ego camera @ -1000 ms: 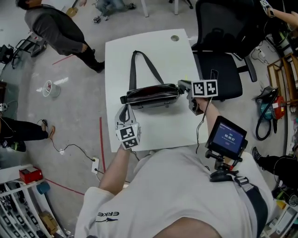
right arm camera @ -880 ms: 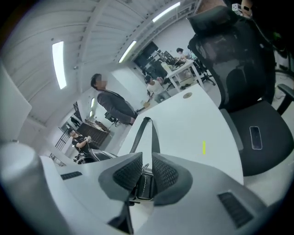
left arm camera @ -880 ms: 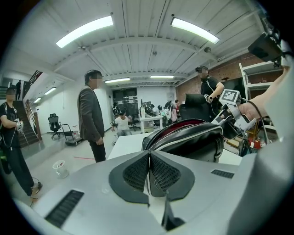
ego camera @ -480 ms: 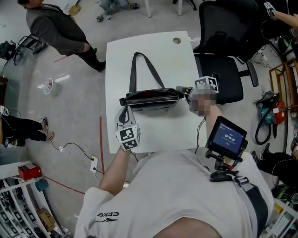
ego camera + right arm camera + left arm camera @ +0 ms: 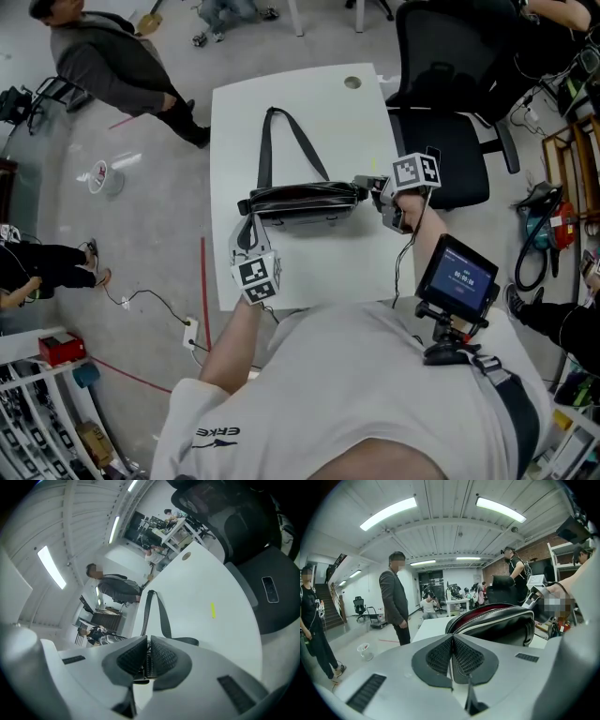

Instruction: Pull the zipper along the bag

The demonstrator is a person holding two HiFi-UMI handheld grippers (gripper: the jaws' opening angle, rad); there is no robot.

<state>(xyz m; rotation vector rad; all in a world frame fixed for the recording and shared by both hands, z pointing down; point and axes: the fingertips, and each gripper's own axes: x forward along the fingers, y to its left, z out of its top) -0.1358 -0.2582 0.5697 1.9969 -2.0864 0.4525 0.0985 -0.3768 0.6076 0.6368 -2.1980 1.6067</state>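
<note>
1. The black handbag [image 5: 305,199] lies mid-frame on the white table [image 5: 309,94], with its strap toward the top.
2. My left gripper [image 5: 452,637] is pressed fully closed at the handbag's left end.
3. My right gripper [image 5: 148,640], jaws just closing, pinches the zipper pull [image 5: 146,665] at the handbag's right end.

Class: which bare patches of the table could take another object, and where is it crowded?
Free: the far right patch between strap, cable hole and bag; the near strip between bag and table edge. Crowded: the bag's ends, where the left gripper and the right gripper sit; the right's fingers have just been closing on the zipper pull.
</note>
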